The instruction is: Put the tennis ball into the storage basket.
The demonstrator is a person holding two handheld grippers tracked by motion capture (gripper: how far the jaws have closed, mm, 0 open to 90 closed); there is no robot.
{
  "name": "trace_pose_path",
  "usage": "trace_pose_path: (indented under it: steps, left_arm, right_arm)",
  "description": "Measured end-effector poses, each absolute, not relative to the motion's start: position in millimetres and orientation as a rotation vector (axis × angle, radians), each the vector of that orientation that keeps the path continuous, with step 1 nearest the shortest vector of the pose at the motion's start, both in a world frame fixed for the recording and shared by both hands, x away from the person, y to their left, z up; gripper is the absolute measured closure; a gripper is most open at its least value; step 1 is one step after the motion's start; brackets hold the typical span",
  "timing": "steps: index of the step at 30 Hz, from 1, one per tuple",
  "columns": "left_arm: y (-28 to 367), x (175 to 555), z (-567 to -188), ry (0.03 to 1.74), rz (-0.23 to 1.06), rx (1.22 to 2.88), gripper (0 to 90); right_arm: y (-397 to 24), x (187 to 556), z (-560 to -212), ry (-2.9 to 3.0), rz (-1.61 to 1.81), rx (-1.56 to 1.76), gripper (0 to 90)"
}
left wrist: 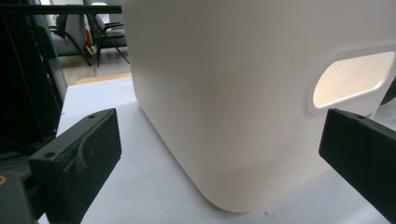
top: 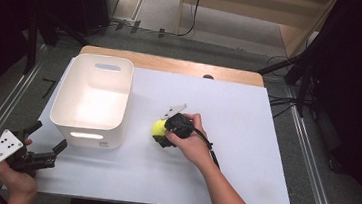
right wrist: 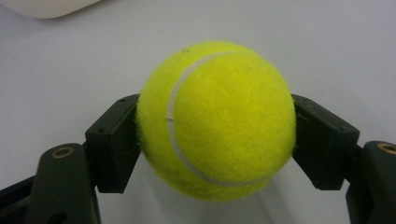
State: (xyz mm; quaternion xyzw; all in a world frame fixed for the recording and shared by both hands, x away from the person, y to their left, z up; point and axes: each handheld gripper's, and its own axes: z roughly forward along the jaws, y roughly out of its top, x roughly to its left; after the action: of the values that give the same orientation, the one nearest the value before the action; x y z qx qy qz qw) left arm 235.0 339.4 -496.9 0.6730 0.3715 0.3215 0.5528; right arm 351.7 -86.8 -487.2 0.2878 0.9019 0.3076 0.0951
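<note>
A yellow tennis ball (top: 158, 127) rests on the white table mat (top: 244, 153) just right of the white plastic bin (top: 94, 98). My right gripper (top: 162, 130) is shut on it: in the right gripper view both black jaws press the ball (right wrist: 217, 121) at its left and right sides. The left gripper (top: 47, 143) sits at the mat's front left corner, open, pointing at the bin's near corner. In the left gripper view its jaws stand wide apart with the bin wall (left wrist: 224, 93) and a handle slot (left wrist: 352, 77) between and beyond them.
The bin looks empty from above. A wooden table edge (top: 172, 63) runs along the back of the mat. Dark stands and cables (top: 289, 100) lie on the floor at both sides.
</note>
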Motion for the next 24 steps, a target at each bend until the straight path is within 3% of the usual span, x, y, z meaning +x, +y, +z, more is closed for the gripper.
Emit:
trace_pose_path:
  steps: [24]
  left_arm:
    - [339, 235, -497, 0.879, 0.76, 1.597, 0.0]
  right_arm:
    - [-95, 355, -455, 2.645, 1.011, 0.862, 23.3]
